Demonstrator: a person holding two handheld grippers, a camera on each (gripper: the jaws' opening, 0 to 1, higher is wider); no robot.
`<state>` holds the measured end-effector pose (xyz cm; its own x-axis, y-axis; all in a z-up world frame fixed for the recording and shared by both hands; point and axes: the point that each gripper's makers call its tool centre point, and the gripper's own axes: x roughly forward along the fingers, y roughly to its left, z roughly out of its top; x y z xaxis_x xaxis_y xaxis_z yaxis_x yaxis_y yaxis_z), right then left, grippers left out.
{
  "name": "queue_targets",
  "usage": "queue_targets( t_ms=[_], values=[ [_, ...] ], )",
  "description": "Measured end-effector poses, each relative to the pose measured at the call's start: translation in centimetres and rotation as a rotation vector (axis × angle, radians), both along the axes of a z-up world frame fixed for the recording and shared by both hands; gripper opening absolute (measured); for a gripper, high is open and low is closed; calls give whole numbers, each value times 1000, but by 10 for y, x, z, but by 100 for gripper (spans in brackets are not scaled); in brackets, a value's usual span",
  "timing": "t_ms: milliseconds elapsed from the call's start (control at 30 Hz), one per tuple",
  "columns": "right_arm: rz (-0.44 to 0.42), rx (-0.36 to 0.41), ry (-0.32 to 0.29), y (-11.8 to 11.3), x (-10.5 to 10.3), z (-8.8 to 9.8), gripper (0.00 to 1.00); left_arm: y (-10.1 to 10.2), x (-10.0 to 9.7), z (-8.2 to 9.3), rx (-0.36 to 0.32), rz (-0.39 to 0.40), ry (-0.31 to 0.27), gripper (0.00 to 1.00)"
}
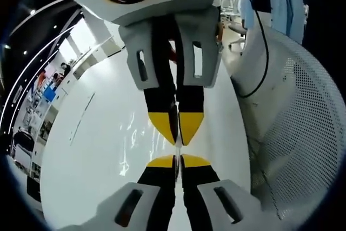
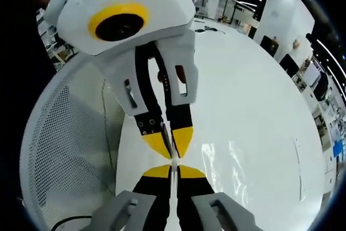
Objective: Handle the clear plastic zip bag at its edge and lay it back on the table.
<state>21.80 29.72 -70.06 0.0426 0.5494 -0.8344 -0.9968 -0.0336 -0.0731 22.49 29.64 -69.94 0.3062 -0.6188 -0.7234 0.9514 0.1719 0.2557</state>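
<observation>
Left gripper view, near to far: the left claw (image 1: pixel 177 162), yellow-tipped on black fingers, is pressed together on the thin edge of the clear bag (image 1: pixel 135 144). Tip to tip against it, the right claw (image 1: pixel 177 133) pinches the same edge from the opposite side. The bag, glossy and wrinkled, spreads over the smooth white worktop (image 1: pixel 86 155). Beside the worktop stands a white perforated mesh chair (image 1: pixel 303 128) with a black cable (image 1: pixel 259 52) across it.

Right gripper view: the right claw (image 2: pixel 174 170) and left claw (image 2: pixel 172 143) meet likewise, both closed on the bag (image 2: pixel 238 166), which lies glinting on the worktop (image 2: pixel 254 90); the mesh chair (image 2: pixel 65 150) curves beside.
</observation>
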Motion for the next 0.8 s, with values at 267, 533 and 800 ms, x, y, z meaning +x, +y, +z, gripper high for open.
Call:
queue_targets(
  t_ms=[267,533,800],
  values=[
    [-13,53,5,2,0,5,0,1,2,4,-20,11,5,0],
    [-16,96,12,4,-4,10,0,2,-1,9,-20,3,-2,0],
    [-5,103,-12,7,-6,10,0,5,-4,8,1,15,16,0]
  ],
)
